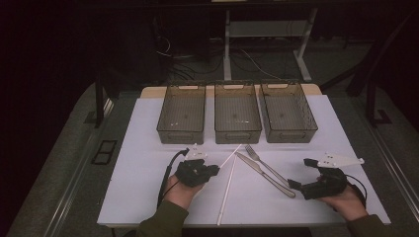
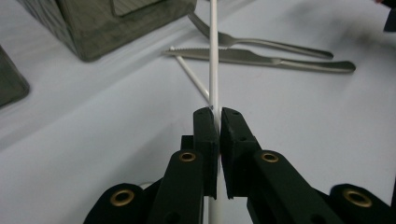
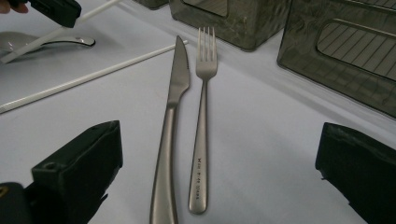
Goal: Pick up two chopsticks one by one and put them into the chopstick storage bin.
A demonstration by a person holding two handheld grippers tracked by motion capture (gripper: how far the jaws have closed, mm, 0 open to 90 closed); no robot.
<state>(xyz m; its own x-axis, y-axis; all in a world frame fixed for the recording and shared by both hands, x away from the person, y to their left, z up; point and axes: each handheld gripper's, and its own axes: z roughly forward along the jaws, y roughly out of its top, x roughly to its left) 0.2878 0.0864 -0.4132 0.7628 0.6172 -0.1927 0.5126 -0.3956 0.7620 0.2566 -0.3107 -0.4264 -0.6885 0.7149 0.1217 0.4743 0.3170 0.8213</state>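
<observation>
Chopstick (image 2: pixel 214 56), thin, white and straight, sits clamped between the jaws of the left claw (image 2: pixel 217 114) above the bench (image 2: pixel 93 140), a second chopstick (image 2: pixel 191 74) lying beyond. High view: three bins (image 1: pixel 237 121), two chopsticks, one knife (image 1: pixel 264 174), one fork (image 1: pixel 262 160). Right claw (image 3: pixel 219 154) stands apart, knife and fork ahead

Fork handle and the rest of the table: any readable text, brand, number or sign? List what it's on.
Fork: a small stamped line runs along the lower handle, too small and blurred to read.
Knife: no marking visible.
White chopsticks, spoon, three mesh bins, white table: no text, label or number visible.
Nothing legible in any view.
</observation>
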